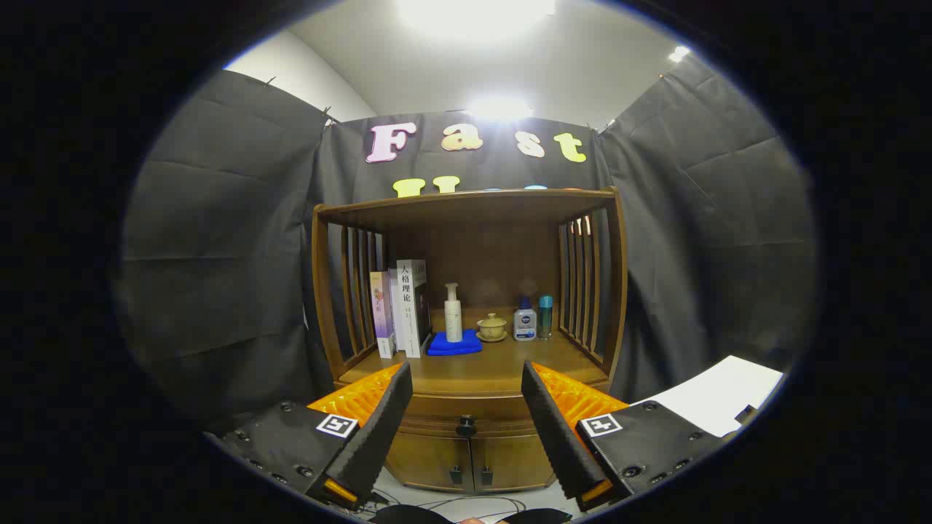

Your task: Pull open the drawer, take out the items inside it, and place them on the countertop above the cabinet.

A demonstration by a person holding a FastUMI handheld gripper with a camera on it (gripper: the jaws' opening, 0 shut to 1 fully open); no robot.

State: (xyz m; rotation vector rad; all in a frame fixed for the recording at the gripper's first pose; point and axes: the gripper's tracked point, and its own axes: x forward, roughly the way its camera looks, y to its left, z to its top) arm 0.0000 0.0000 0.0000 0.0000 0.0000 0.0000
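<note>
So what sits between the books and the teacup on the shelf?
In the gripper view, a pump bottle on a blue cloth stands between books and teacup.

The gripper point(466, 397) hangs with fingers spread wide, gripping nothing, before the wooden cabinet point(466, 291). The shut drawer's knob point(466, 426) sits between them; books point(400, 309), bottles and a lidded cup point(492, 327) stand beyond.

Your fingers point(466, 378) stand wide apart with nothing between them, and the cabinet point(470, 451) sits ahead of them, its drawer point(466, 416) closed, the drawer's knob point(466, 425) between your fingers and two doors point(470, 462) below it. On the tabletop point(502, 367) above the drawer, from left to right, stand books point(400, 309), a pump bottle point(453, 313) on a folded cloth point(454, 343), a lidded cup point(492, 327), a small bottle point(524, 320) and a slim tube point(545, 316). A shelf board point(466, 200) roofs them over, and slatted sides close them in left and right.
</note>
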